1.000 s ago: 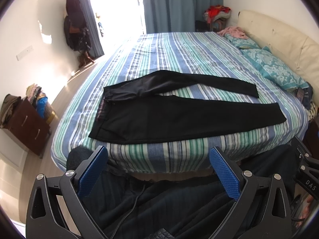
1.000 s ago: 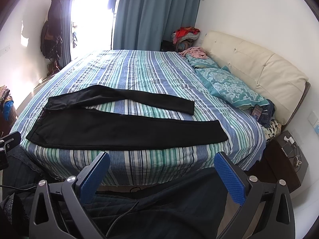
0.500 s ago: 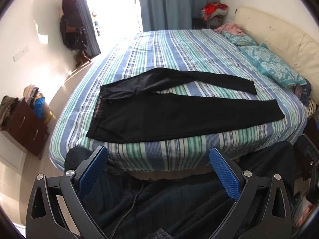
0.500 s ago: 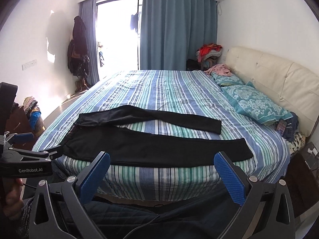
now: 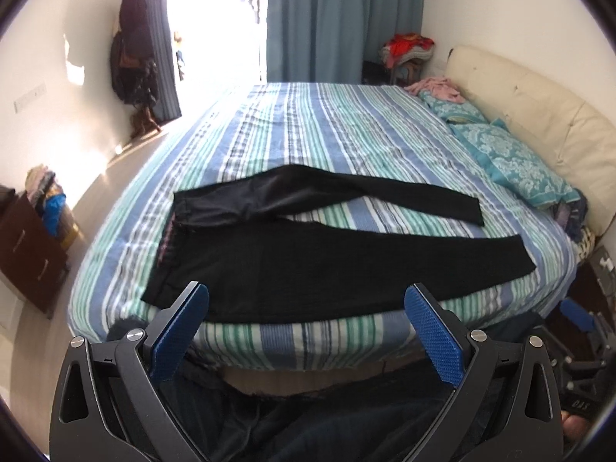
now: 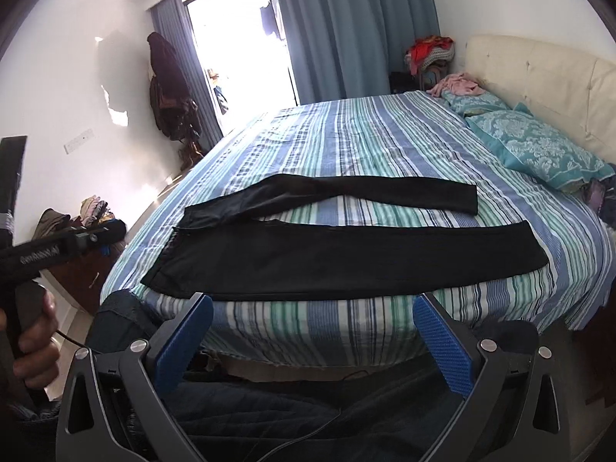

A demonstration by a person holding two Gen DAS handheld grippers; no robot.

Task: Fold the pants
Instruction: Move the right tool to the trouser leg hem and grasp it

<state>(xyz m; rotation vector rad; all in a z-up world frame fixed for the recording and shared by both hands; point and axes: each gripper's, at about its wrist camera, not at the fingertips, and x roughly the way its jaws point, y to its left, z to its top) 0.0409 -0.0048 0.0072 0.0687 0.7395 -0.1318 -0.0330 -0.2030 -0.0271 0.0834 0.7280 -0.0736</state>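
Both the left hand-held gripper (image 5: 306,308) and right hand-held gripper (image 6: 312,317) gape wide, released, touching nothing. Black pants (image 5: 308,265) lie flat on the striped bed (image 5: 327,134), legs apart.

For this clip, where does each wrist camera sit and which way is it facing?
Left wrist: on the left gripper, open, off the bed's near edge, facing the black pants; the right gripper's blue tip shows low right.
Right wrist: on the right gripper, open, same edge, facing the pants; the left hand shows.
Shared: pants, striped bed, curtains, headboard.
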